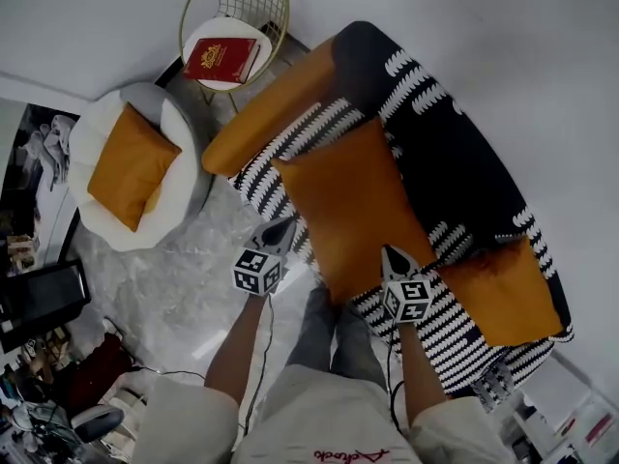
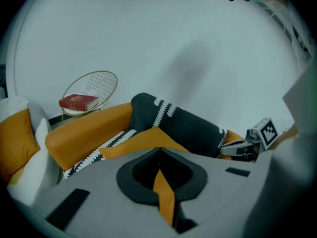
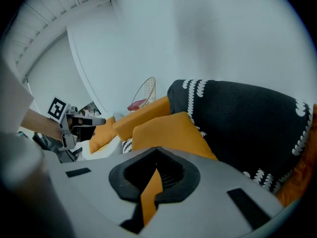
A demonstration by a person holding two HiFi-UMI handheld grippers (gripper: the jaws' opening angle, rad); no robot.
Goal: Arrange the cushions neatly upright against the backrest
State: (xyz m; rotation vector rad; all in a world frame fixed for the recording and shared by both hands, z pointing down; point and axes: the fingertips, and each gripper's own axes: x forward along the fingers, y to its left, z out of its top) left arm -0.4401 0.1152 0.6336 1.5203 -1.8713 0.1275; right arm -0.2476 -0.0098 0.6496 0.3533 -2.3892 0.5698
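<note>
Hardly begun. Left to prop against the backrest [image 1: 464, 162]: middle cushion [image 1: 353, 211], flat on the seat, and right-end cushion [image 1: 503, 293]. Holding nothing, with fingers of left gripper [image 1: 282, 224] and right gripper [image 1: 391, 253] pressed together.

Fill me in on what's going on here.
A person stands at the patterned sofa with a claw in each hand. The left claw and right claw are both shut on the near edge of the large orange cushion. It stretches over the seat toward the dark backrest and is not yet upright. A second orange cushion sits at the sofa's right end.
</note>
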